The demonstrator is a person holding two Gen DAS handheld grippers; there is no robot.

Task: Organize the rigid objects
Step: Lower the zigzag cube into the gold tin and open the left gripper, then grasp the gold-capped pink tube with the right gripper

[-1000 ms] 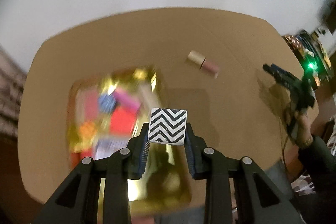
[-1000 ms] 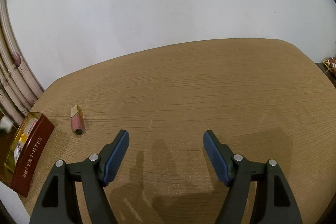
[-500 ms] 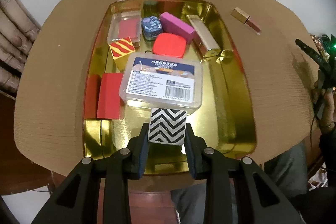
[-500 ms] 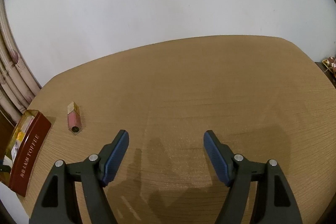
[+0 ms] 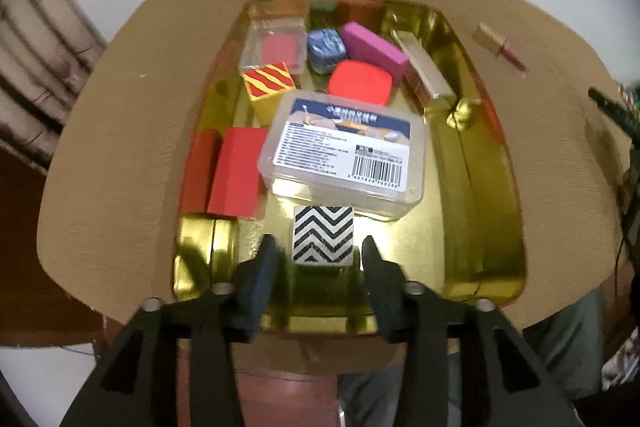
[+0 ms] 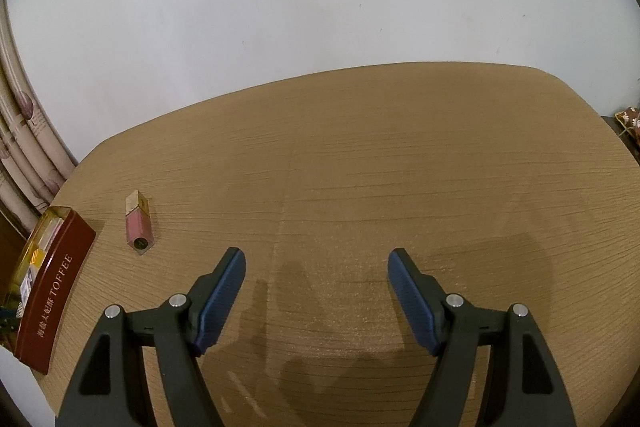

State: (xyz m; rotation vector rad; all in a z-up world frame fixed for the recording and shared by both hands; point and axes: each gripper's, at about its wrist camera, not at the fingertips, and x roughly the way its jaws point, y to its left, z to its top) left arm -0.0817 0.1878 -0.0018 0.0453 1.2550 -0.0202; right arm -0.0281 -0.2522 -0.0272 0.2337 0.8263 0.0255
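Note:
A black-and-white zigzag block (image 5: 323,235) rests on the floor of the gold tin tray (image 5: 484,187), right in front of a clear plastic box with a label (image 5: 344,151). My left gripper (image 5: 320,259) straddles the block with its jaws opening; a gap shows on each side, so the pads no longer press it. A pink lip-gloss tube with a gold cap (image 6: 137,223) lies on the wooden table (image 6: 400,167) outside the tray, also seen as the tube (image 5: 502,47) in the left wrist view. My right gripper (image 6: 316,267) hovers open over bare table, holding nothing.
The tray also holds a red block (image 5: 236,179), a yellow-red striped block (image 5: 269,85), a red rounded box (image 5: 359,83), a magenta block (image 5: 374,53), a blue patterned cube (image 5: 325,47) and a gold stick (image 5: 424,67). The tray's red side (image 6: 52,307) reads TOFFEE. Curtains (image 6: 24,155) hang at left.
My left gripper came over the tray and down with the zigzag block, set it by the clear box, and its jaws have spread off it. The right gripper stayed still.

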